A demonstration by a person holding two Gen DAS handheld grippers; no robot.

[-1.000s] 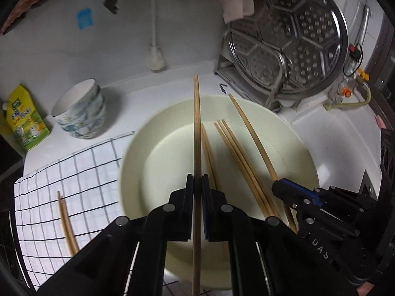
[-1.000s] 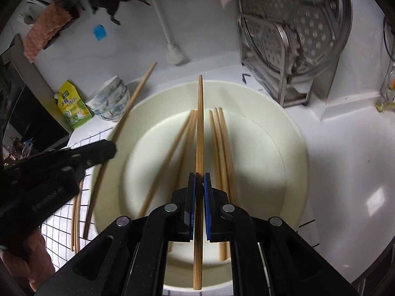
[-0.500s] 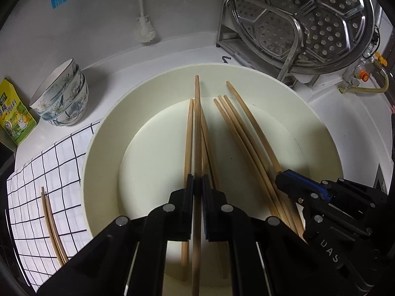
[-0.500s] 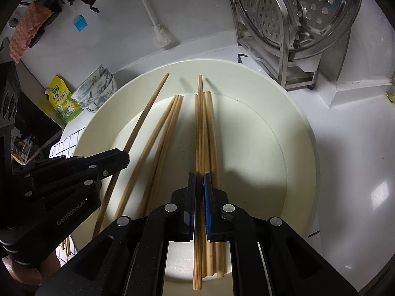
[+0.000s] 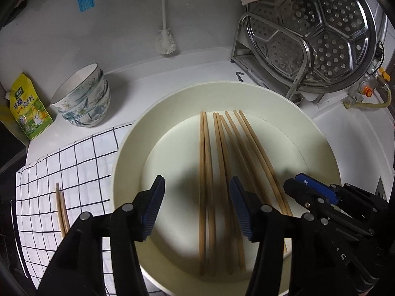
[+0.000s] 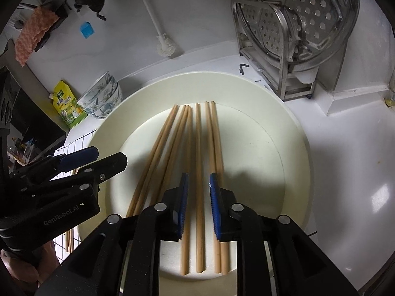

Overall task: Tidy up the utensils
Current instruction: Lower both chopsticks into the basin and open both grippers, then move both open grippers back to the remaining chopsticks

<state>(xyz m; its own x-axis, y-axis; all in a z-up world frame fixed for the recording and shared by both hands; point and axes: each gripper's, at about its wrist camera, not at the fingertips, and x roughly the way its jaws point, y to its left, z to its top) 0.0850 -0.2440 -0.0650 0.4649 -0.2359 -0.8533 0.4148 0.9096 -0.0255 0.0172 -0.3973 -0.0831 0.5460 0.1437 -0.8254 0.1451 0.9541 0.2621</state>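
Several wooden chopsticks (image 5: pixel 222 162) lie side by side in a large cream plate (image 5: pixel 138 133); they also show in the right wrist view (image 6: pixel 198 160) on the same plate (image 6: pixel 293 148). My left gripper (image 5: pixel 197 187) is open wide above the plate, holding nothing. My right gripper (image 6: pixel 198 182) is open a little, just above the chopsticks, with one chopstick lying below its gap. The right gripper also shows in the left wrist view (image 5: pixel 303 185), and the left gripper shows in the right wrist view (image 6: pixel 98 157). Two more chopsticks (image 5: pixel 61 209) lie on the checked cloth.
A white checked cloth (image 5: pixel 74 167) lies left of the plate. Stacked flowered bowls (image 5: pixel 84 101) and a yellow-green pouch (image 5: pixel 27 108) stand at the far left. A steel rack with a perforated steamer tray (image 5: pixel 316 29) stands at the back right. A white brush (image 5: pixel 165 39) leans against the wall.
Both grippers have opened and let their chopsticks drop onto the plate. The left jaws now stand wide apart, the right jaws slightly apart.
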